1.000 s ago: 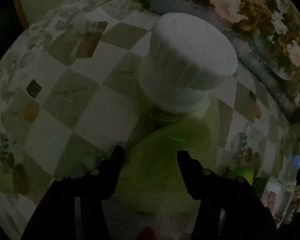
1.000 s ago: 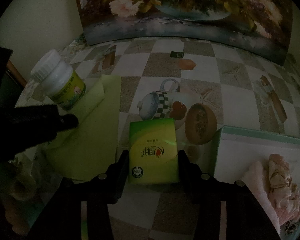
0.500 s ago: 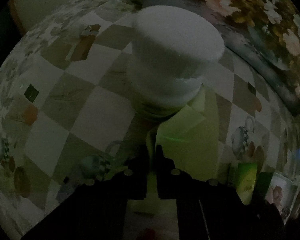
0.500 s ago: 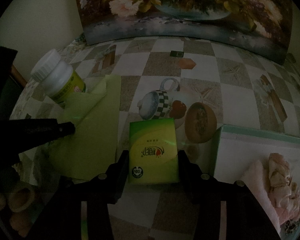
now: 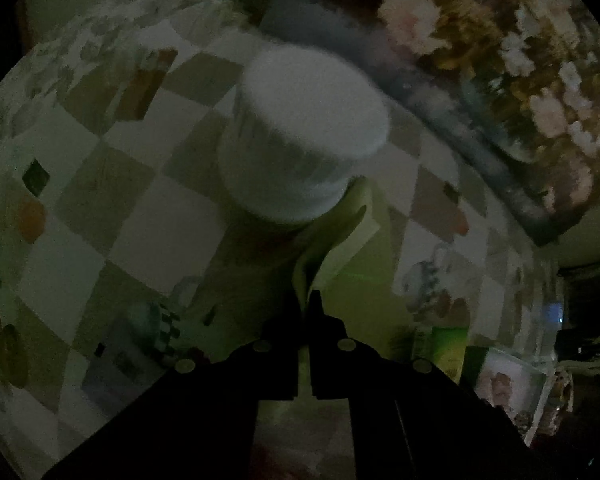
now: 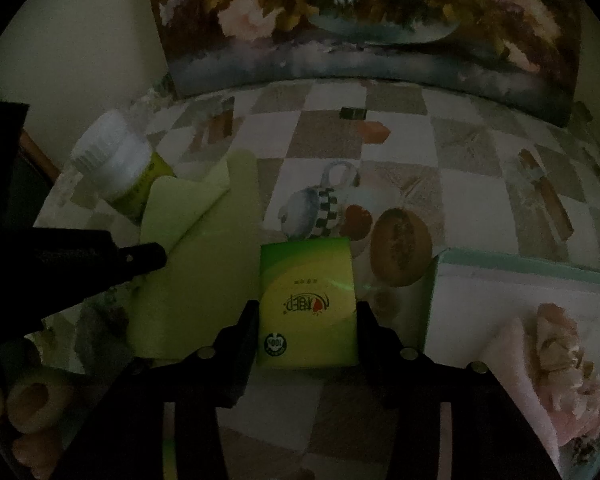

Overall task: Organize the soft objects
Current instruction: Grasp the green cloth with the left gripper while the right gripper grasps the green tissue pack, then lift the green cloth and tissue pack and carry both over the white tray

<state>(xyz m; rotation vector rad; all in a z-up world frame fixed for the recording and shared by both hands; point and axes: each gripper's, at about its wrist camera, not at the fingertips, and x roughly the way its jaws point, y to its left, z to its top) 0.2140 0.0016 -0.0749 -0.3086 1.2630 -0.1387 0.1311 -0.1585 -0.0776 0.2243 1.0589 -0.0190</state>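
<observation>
A thin light-green cloth [image 6: 192, 248] lies on the checkered tablecloth, partly under a white-capped bottle [image 6: 112, 160]. My left gripper [image 5: 305, 300] is shut on the cloth's near edge [image 5: 312, 264], which is lifted and folded up toward the bottle [image 5: 300, 148]. The left gripper also shows in the right wrist view [image 6: 140, 258]. My right gripper [image 6: 306, 316] is open, with its fingers on either side of a green tissue pack [image 6: 308, 304] lying flat on the table.
A teal-rimmed box [image 6: 520, 272] at the right holds a pink floral cloth [image 6: 548, 364]. A flower painting [image 6: 364, 28] stands along the back wall. Pale ring-shaped objects [image 6: 32, 400] lie at the lower left. The table edge runs along the left.
My left gripper closed on the green cloth's edge and has lifted it, folding it up beside the bottle. The right gripper has stayed still around the tissue pack.
</observation>
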